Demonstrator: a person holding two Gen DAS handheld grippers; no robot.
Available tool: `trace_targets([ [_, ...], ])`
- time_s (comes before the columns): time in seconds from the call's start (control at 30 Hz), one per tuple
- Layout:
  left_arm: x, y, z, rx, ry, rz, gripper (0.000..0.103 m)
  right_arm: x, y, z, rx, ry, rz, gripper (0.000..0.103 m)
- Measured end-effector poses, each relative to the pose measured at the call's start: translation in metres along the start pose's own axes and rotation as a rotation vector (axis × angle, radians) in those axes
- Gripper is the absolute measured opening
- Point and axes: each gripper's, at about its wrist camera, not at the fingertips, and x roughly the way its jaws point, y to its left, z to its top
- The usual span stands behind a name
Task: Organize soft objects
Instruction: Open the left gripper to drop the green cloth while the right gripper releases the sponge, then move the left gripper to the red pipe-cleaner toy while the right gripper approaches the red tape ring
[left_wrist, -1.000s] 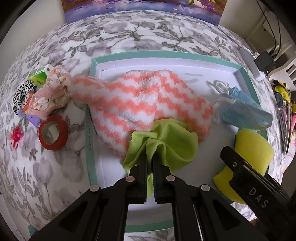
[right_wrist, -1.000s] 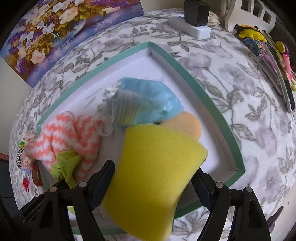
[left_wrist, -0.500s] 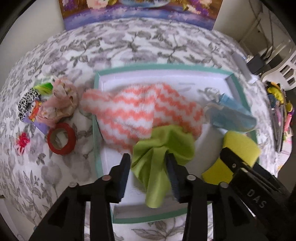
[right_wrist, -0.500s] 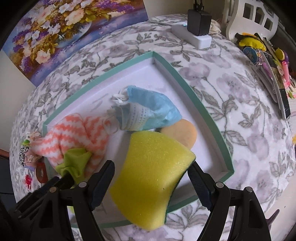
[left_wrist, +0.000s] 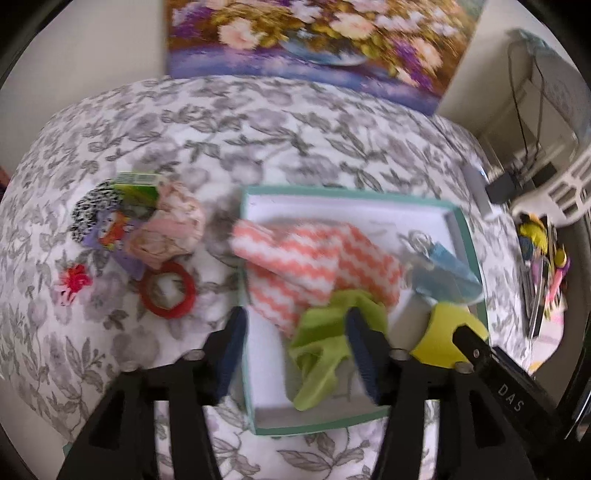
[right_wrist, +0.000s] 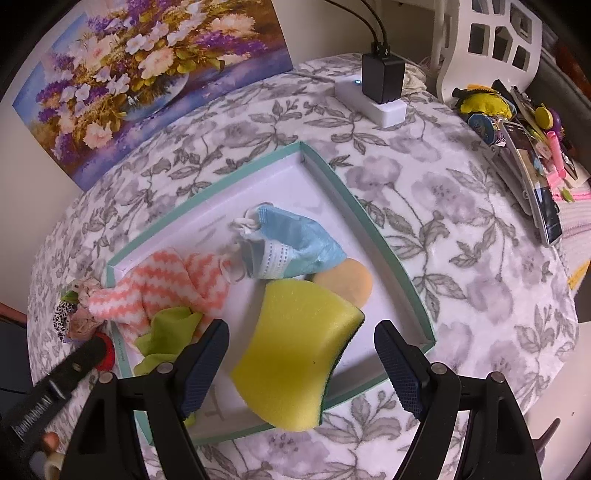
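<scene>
On the left part of the desk, which is covered with a grey flowered cloth, a small heap of things is seen: a black-and-white spotted piece, a green carton, a pink crumpled cloth, a red flower clip and a red ring. Beside them a teal-rimmed white tray is placed. In the tray an orange-and-white zigzag cloth is laid, its end hanging over the left rim, and a green cloth lies partly on it. The left tongs have just been opening; the green cloth is seen between them but is not pressed. Further right, a blue face mask, an orange round sponge and a yellow sponge are found in the tray. The right tongs stand wide apart above the yellow sponge, without touching it.
</scene>
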Motion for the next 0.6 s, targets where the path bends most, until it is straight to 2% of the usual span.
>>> trace_targets([
  [0.1, -0.005, 0.015, 0.004, -0.048, -0.031, 0.021, 0.077, 0.0, 0.003, -0.001, -0.013, -0.001, -0.003, 0.084],
  [0.2, -0.006, 0.027, 0.007, -0.081, -0.044, 0.049, 0.08, -0.001, 0.006, -0.002, -0.028, -0.013, -0.007, 0.093],
  [0.23, -0.005, 0.029, 0.007, -0.089, -0.046, 0.055, 0.089, -0.001, 0.007, -0.002, -0.031, -0.019, -0.008, 0.098],
  [0.27, -0.004, 0.032, 0.008, -0.097, -0.045, 0.064, 0.093, -0.001, 0.008, -0.003, -0.035, -0.025, -0.01, 0.103],
  [0.4, 0.002, 0.045, 0.008, -0.133, -0.052, 0.157, 0.093, -0.001, 0.015, -0.004, -0.07, -0.037, -0.042, 0.103],
  [0.6, 0.007, 0.062, 0.009, -0.186, -0.036, 0.179, 0.093, 0.003, 0.019, -0.005, -0.069, -0.025, -0.033, 0.103],
])
